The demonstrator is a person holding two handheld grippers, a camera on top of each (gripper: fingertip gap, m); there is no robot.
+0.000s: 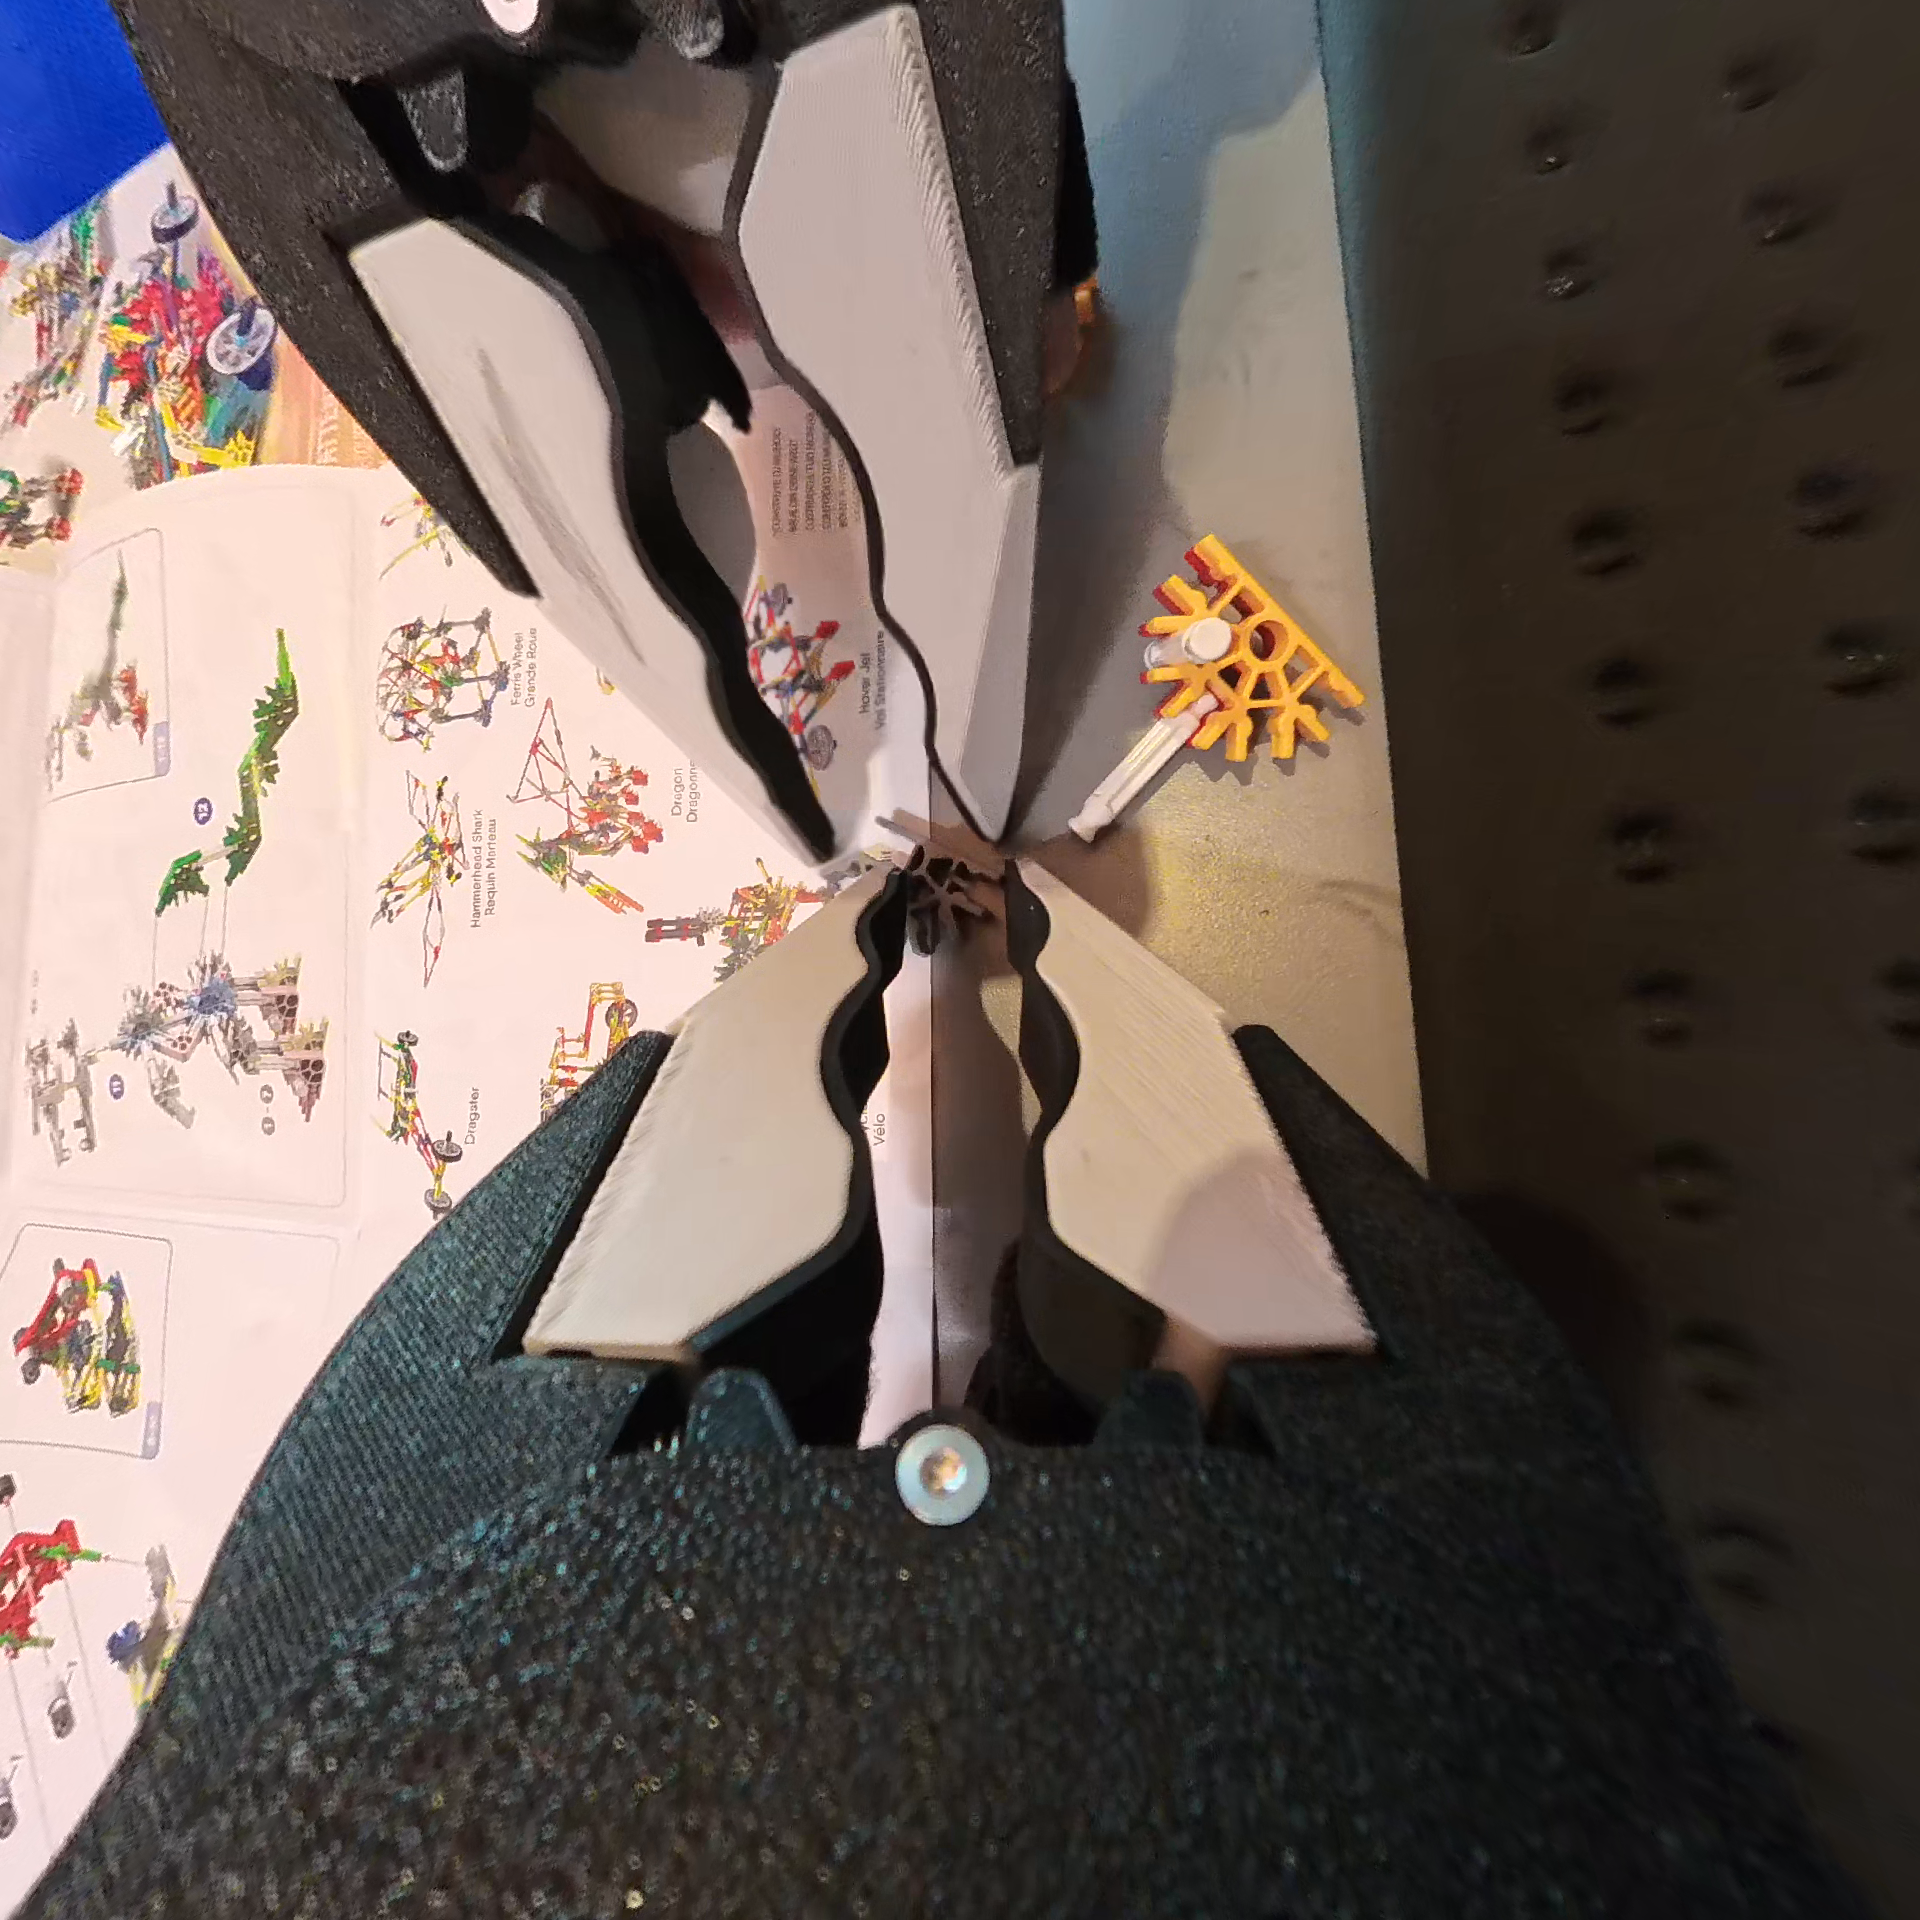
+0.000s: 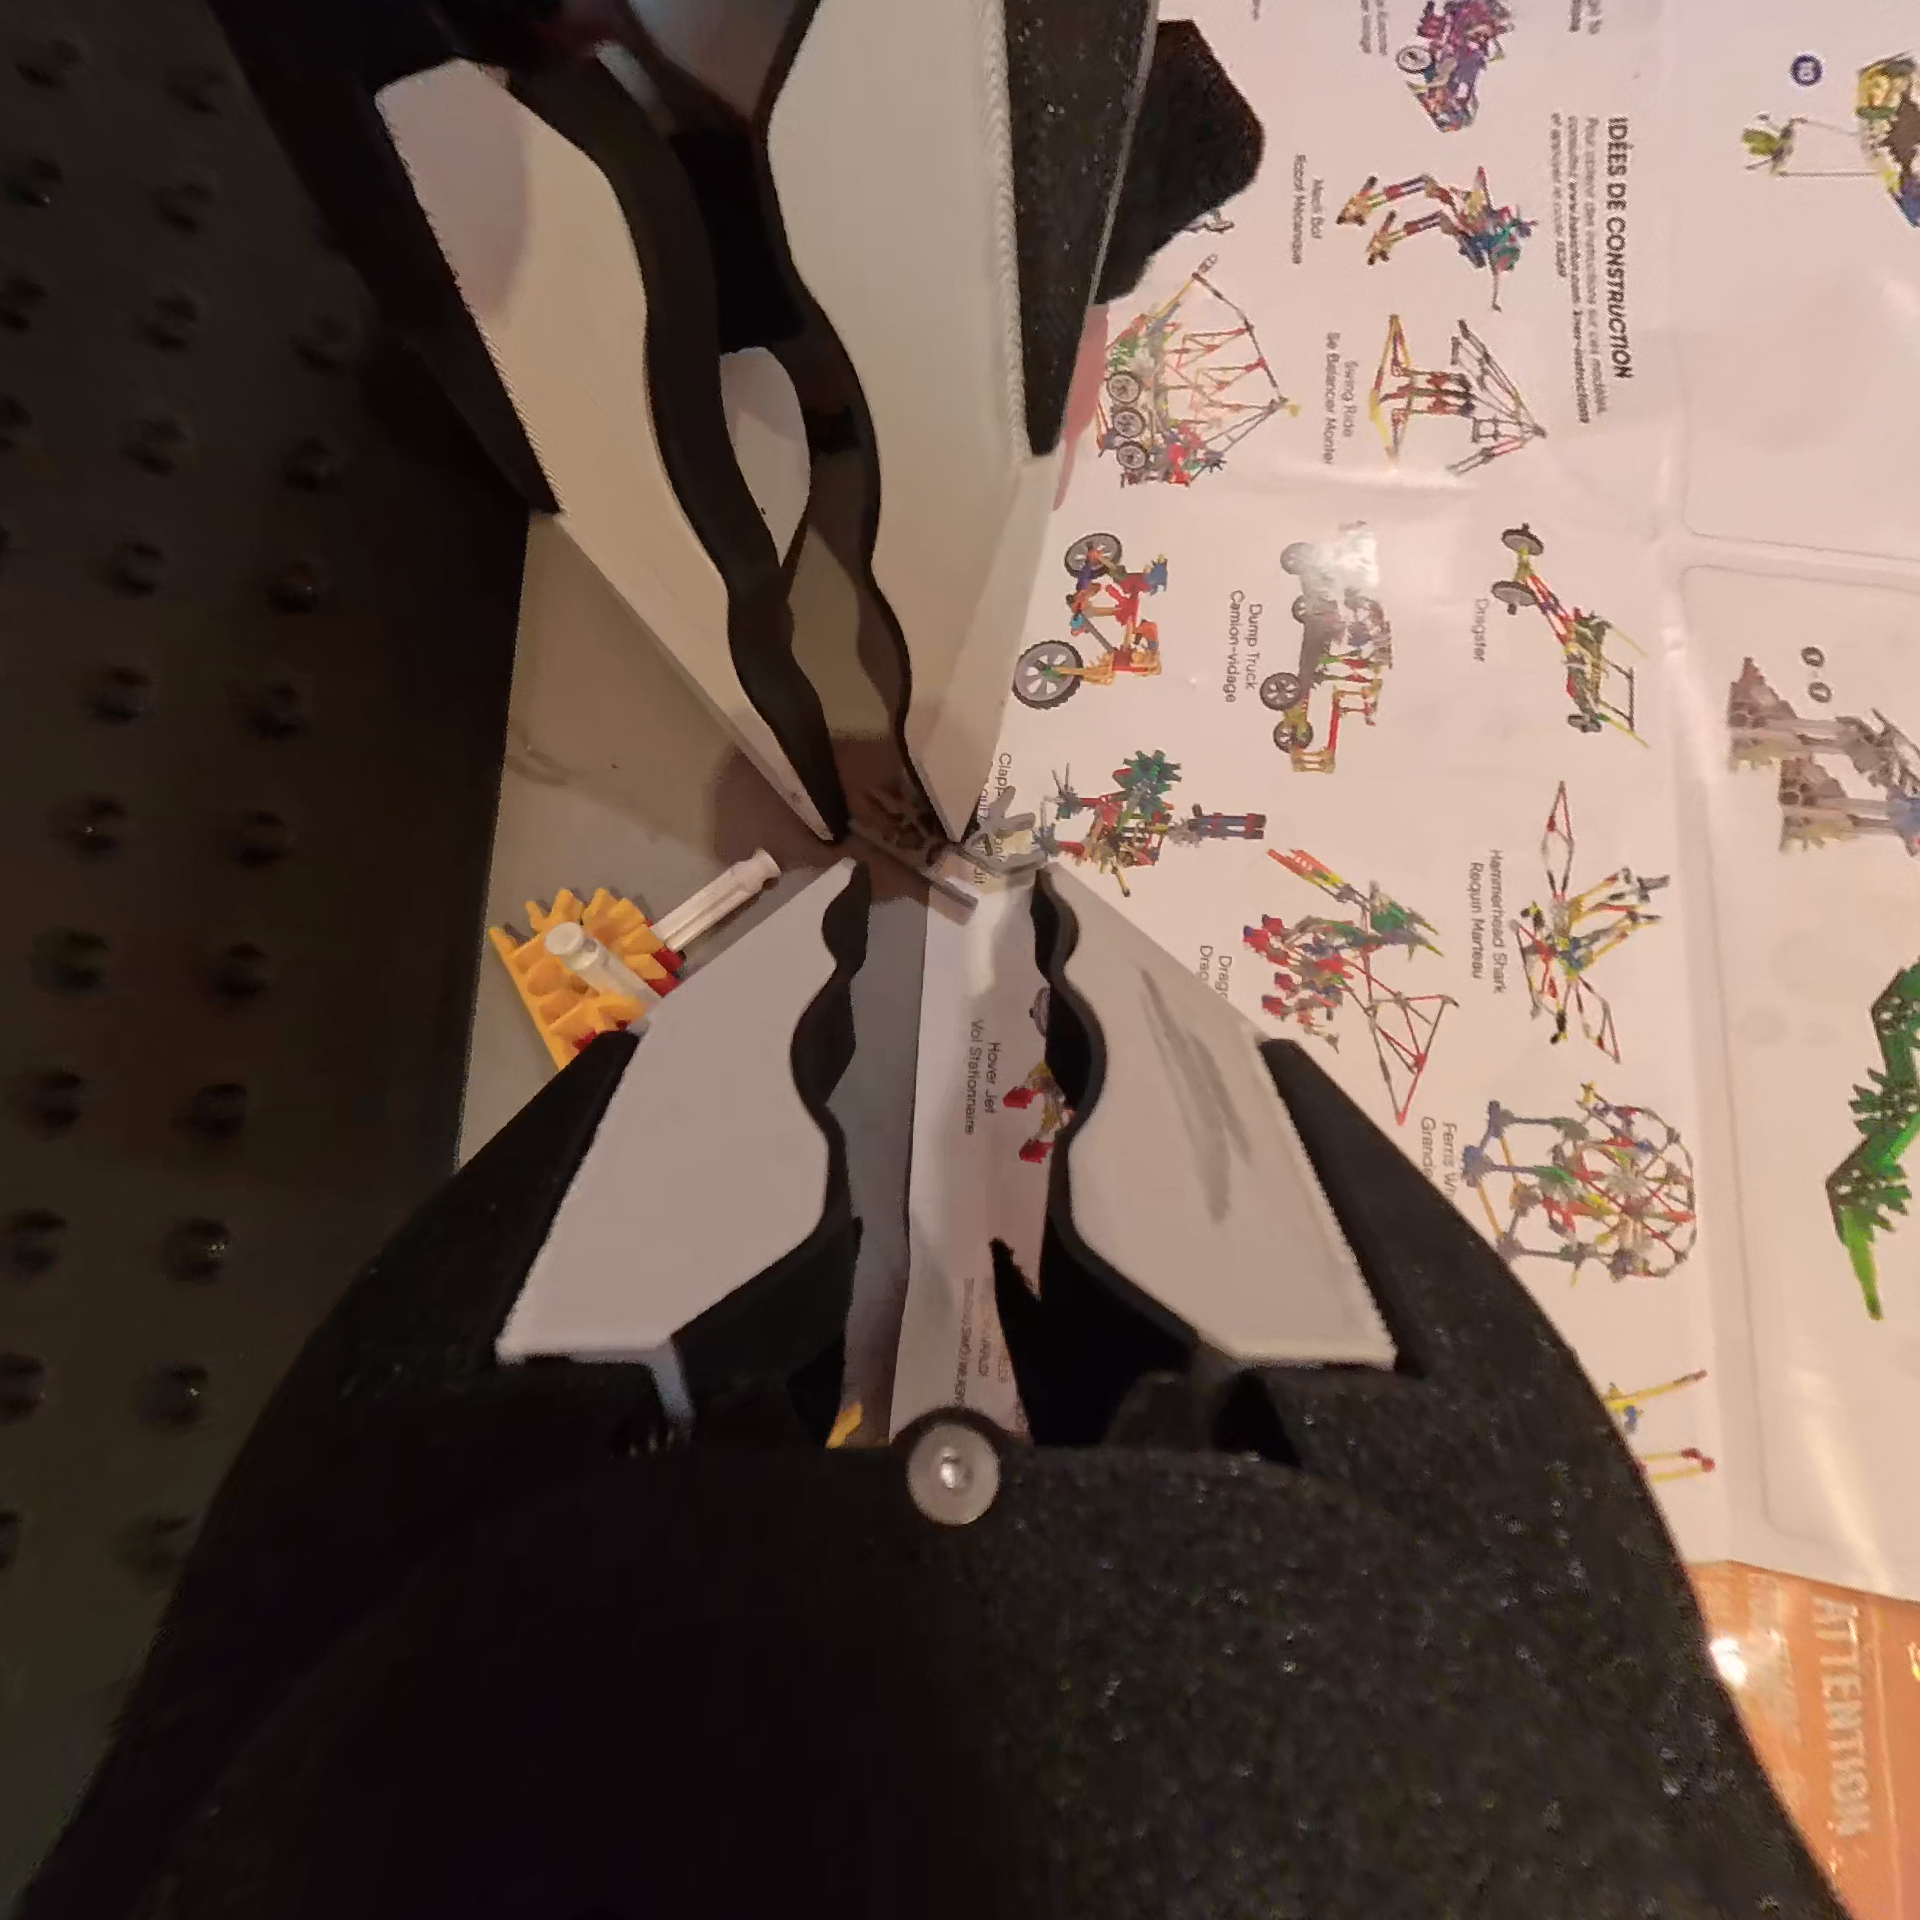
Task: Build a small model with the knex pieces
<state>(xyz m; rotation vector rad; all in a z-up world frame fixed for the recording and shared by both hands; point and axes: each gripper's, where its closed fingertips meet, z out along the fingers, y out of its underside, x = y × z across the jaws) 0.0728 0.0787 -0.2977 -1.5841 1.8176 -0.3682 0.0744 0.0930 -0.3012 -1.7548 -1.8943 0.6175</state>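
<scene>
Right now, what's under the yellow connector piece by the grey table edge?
Under the flat yellow plastic connector a red piece shows at its edges, with white plastic rods attached. The grey table directly beneath is covered.

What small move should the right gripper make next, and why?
Probably ease the right gripper slightly forward: its fingers stand open, and the grey rod piece lies just past their tips, beside the grey connector clamped in the left gripper.

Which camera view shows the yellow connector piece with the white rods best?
The left wrist view: the yellow connector piece lies fully visible on the grey table. In the right wrist view, the right tongs cover part of it.
</scene>
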